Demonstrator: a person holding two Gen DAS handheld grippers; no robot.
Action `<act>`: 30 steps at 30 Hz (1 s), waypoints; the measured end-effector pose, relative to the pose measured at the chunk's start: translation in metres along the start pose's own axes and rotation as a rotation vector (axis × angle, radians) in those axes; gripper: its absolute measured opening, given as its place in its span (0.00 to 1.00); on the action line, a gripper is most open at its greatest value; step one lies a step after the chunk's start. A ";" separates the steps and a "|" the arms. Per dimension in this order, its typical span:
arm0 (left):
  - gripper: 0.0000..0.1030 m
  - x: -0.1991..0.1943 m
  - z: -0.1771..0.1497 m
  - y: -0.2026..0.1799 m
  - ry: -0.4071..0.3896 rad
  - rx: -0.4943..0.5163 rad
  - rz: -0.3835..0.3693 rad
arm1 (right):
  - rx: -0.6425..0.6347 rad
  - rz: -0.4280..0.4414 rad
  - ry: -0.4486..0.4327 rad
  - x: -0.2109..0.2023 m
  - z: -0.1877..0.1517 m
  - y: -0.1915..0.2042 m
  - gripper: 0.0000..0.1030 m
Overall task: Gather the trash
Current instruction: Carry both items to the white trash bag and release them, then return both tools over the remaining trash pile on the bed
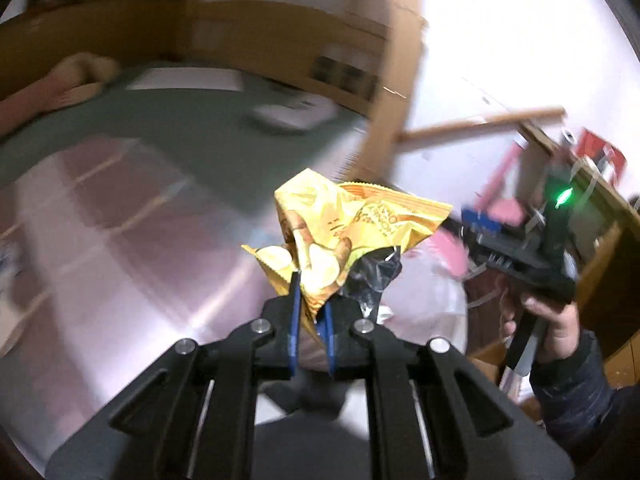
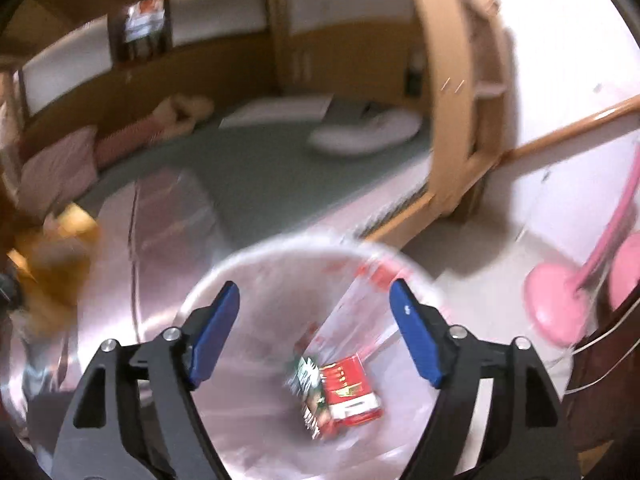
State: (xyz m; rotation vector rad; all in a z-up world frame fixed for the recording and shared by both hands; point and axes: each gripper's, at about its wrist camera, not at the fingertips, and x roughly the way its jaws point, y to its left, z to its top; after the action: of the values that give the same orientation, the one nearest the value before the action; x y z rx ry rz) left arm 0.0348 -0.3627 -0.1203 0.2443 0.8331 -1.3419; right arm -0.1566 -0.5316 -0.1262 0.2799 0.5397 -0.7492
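Note:
My left gripper is shut on a crumpled yellow snack wrapper, with a scrap of dark clear film hanging beside it. To its right lies the clear trash bag, and a hand holds the right gripper above it. In the right wrist view the right gripper is open, with nothing between its blue fingers. It hangs over the mouth of the clear bag. Inside the bag lie a red box and a green wrapper. The yellow wrapper is a blur at the left.
A bed with a grey-green sheet and a shiny pink cover fills the background, with a white pillow and pink cushions on it. A wooden bed frame rises at the right. A pink stand base sits on the floor.

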 end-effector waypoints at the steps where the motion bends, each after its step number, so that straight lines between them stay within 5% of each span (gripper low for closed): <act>1: 0.14 0.014 0.003 -0.009 0.020 -0.001 -0.026 | 0.014 -0.003 -0.032 -0.011 0.006 -0.004 0.76; 2: 0.35 0.033 0.007 -0.018 0.049 -0.022 -0.066 | 0.033 -0.003 -0.067 -0.021 0.014 -0.008 0.77; 3: 0.73 0.043 0.008 -0.021 0.072 -0.039 -0.085 | 0.053 0.003 -0.098 -0.031 0.021 -0.010 0.79; 4: 0.82 0.054 0.007 -0.021 0.087 -0.070 -0.078 | 0.063 0.012 -0.114 -0.037 0.025 -0.011 0.82; 7: 0.85 0.040 0.001 0.002 0.032 -0.144 0.000 | 0.040 0.057 -0.122 -0.046 0.030 0.002 0.83; 11: 0.89 -0.031 -0.009 0.068 -0.074 -0.278 0.103 | -0.052 0.137 -0.100 -0.038 0.023 0.054 0.83; 16: 0.94 -0.152 -0.045 0.145 -0.235 -0.304 0.517 | -0.130 0.327 -0.061 -0.022 0.022 0.155 0.83; 21: 0.96 -0.242 -0.107 0.194 -0.296 -0.377 0.832 | -0.287 0.528 -0.039 -0.014 0.019 0.293 0.83; 27: 0.96 -0.302 -0.173 0.222 -0.368 -0.486 0.985 | -0.400 0.681 -0.001 -0.004 0.003 0.422 0.83; 30: 0.96 -0.309 -0.190 0.231 -0.352 -0.557 0.962 | -0.425 0.704 0.006 0.006 -0.014 0.442 0.83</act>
State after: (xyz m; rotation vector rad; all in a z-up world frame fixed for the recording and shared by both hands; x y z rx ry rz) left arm 0.1752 0.0439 -0.1197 -0.0447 0.6201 -0.2149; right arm 0.1549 -0.2183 -0.1182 0.0610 0.5447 0.0542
